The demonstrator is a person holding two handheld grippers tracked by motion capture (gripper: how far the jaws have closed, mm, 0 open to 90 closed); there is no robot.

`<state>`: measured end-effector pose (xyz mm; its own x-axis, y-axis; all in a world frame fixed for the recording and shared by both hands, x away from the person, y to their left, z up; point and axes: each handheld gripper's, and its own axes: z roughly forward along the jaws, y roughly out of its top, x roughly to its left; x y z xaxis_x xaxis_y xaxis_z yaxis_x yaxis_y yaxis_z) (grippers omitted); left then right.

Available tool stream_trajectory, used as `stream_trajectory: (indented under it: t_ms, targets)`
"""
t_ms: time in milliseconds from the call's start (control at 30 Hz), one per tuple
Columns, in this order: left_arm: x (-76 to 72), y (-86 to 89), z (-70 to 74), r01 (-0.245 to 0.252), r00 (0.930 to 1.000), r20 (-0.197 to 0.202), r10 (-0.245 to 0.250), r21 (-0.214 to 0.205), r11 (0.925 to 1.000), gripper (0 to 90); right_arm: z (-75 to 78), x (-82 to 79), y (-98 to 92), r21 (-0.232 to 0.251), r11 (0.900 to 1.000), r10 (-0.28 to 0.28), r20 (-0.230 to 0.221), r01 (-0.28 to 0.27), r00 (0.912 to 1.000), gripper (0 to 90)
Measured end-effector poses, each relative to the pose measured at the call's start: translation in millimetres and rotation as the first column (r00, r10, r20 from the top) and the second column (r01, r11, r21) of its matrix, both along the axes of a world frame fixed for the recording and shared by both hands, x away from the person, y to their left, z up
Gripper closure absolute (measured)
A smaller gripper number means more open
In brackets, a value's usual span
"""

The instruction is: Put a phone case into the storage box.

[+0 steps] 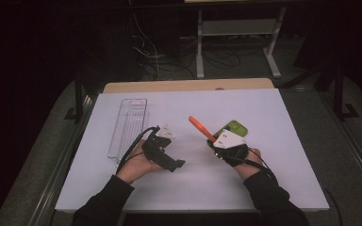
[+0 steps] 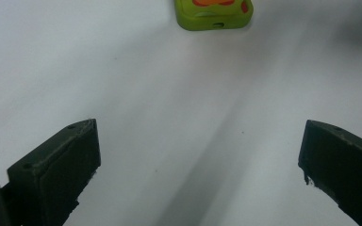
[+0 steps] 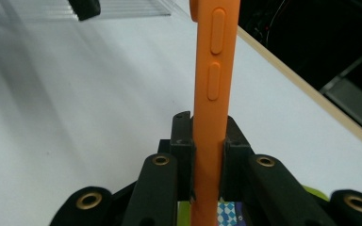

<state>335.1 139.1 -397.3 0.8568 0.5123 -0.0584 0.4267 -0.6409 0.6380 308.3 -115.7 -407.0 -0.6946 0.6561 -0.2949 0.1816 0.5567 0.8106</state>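
So the big thing here is the white surface point(image 1: 273, 188), with a dark room around it, a tangle of cables on the floor and a pale metal stand point(image 1: 238, 28) off past the far edge. A clear plastic tray point(image 1: 128, 126) lies near the left edge, long side running away from the person.

The right gripper point(image 3: 209, 141) is pinching an orange phone case point(image 3: 213, 84) by its edges, so it sticks up and slants toward the middle of the surface, side buttons facing the gripper's camera. A green phone case point(image 1: 234, 128) lies flat just beside that gripper, toward the right half.

The left gripper point(image 2: 200, 155) sits closer to the tray, jaws spread wide with nothing between them, aimed across at the green case.

My guess is the orange case is headed for the tray. If so, I'd keep the pinch firm and low, since that soft case could flex or twist out, swing it over the tray before tipping it flat, and leave the left gripper parked out of the path.
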Motion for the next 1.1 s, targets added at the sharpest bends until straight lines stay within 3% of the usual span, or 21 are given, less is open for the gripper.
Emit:
stream_trajectory:
  t_ms: [133, 167, 233, 300, 333, 367, 433, 467, 500, 533, 567, 600, 800, 867, 900, 933, 1033, 1067, 1100]
  targets:
    - [0.1, 0.0, 0.3, -0.001, 1.0000, 0.001, 0.001, -0.004, 1.0000, 0.0, 1.9, 2.6, -3.7, 0.060, 0.9980, -0.017, -0.046, 0.019, 0.9988, 77.5]
    - [0.4, 0.2, 0.3, -0.004, 1.0000, 0.000, 0.004, -0.008, 1.0000, 0.0, 2.3, 4.9, -6.8, 0.095, 0.9951, -0.021, -0.078, 0.028, 0.9968, 77.5]
    - [0.4, 0.2, 0.2, -0.005, 1.0000, 0.000, 0.005, -0.009, 0.9999, 0.0, 2.2, 6.4, -8.6, 0.107, 0.9938, -0.021, -0.095, 0.031, 0.9953, 77.6]
    - [0.6, 0.6, 0.3, -0.006, 1.0000, 0.000, 0.006, -0.009, 0.9999, 0.0, 2.0, 8.5, -11.1, 0.138, 0.9897, -0.021, -0.122, 0.037, 0.9923, 77.6]
    - [1.0, 1.1, 0.6, -0.007, 1.0000, 0.005, 0.007, -0.009, 0.9999, 0.0, 1.8, 10.6, -13.4, 0.179, 0.9826, -0.020, -0.164, 0.050, 0.9862, 77.6]
    - [1.0, 1.1, 0.6, -0.007, 1.0000, 0.005, 0.007, -0.009, 0.9999, 0.0, 1.8, 10.6, -13.4, 0.179, 0.9826, -0.020, -0.164, 0.050, 0.9862, 77.6]
    - [1.0, 1.5, 1.0, -0.010, 0.9999, 0.013, 0.010, -0.012, 0.9999, 0.0, 1.7, 11.7, -14.0, 0.248, 0.9656, -0.020, -0.224, 0.077, 0.9744, 77.7]
    - [1.0, 1.9, 1.8, -0.015, 0.9998, 0.015, 0.016, -0.020, 0.9997, 0.0, 1.4, 12.7, -14.9, 0.268, 0.9596, -0.019, -0.239, 0.085, 0.9708, 77.6]
    - [1.0, 1.9, 1.8, -0.015, 0.9998, 0.015, 0.016, -0.020, 0.9997, 0.0, 1.4, 12.7, -14.9, 0.268, 0.9596, -0.019, -0.239, 0.085, 0.9708, 77.6]
    - [1.1, 2.5, 2.6, -0.025, 0.9995, 0.017, 0.025, -0.027, 0.9993, 0.0, 1.2, 14.0, -16.2, 0.309, 0.9453, -0.018, -0.269, 0.104, 0.9631, 77.7]
    - [1.1, 2.5, 2.6, -0.025, 0.9995, 0.017, 0.025, -0.027, 0.9993, 0.0, 1.2, 14.0, -16.2, 0.309, 0.9453, -0.018, -0.269, 0.104, 0.9631, 77.7]
    - [2.1, 3.5, 4.1, -0.022, 0.9996, 0.016, 0.023, -0.036, 0.9991, 0.0, 0.9, 14.4, -16.5, 0.336, 0.9345, -0.014, -0.294, 0.117, 0.9556, 77.7]
    - [5.0, 5.8, 14.9, -0.026, 0.9995, 0.015, 0.027, -0.095, 0.9951, 0.0, -2.1, 12.3, -10.9, 0.345, 0.9315, -0.003, -0.310, 0.115, 0.9507, 77.7]
    - [8.7, 7.6, 23.7, -0.027, 0.9994, 0.019, 0.030, -0.153, 0.9878, 0.0, -2.1, 11.0, -8.1, 0.341, 0.9341, 0.003, -0.308, 0.107, 0.9515, 77.8]
    - [8.7, 7.6, 23.7, -0.027, 0.9994, 0.019, 0.030, -0.153, 0.9878, 0.0, -1.7, 10.1, -6.6, 0.343, 0.9327, 0.003, -0.313, 0.110, 0.9499, 77.8]
    - [11.0, 8.4, 29.3, -0.036, 0.9992, 0.010, 0.038, -0.196, 0.9800, 0.0, -1.6, 9.7, -5.3, 0.342, 0.9338, 0.007, -0.310, 0.105, 0.9508, 77.8]
    - [14.7, 8.5, 33.9, -0.034, 0.9993, 0.010, 0.037, -0.217, 0.9756, 0.0, -1.0, 8.6, -2.9, 0.343, 0.9341, 0.011, -0.308, 0.100, 0.9513, 77.8]
    - [17.9, 6.7, 37.7, -0.043, 0.9989, 0.006, 0.046, -0.244, 0.9687, 0.0, -1.0, 8.0, 0.0, 0.346, 0.9336, 0.018, -0.306, 0.093, 0.9520, 77.8]
    - [17.9, 6.7, 37.7, -0.043, 0.9989, 0.006, 0.046, -0.244, 0.9687, 0.0, -0.8, 7.6, 1.4, 0.345, 0.9341, 0.019, -0.306, 0.092, 0.9518, 77.8]
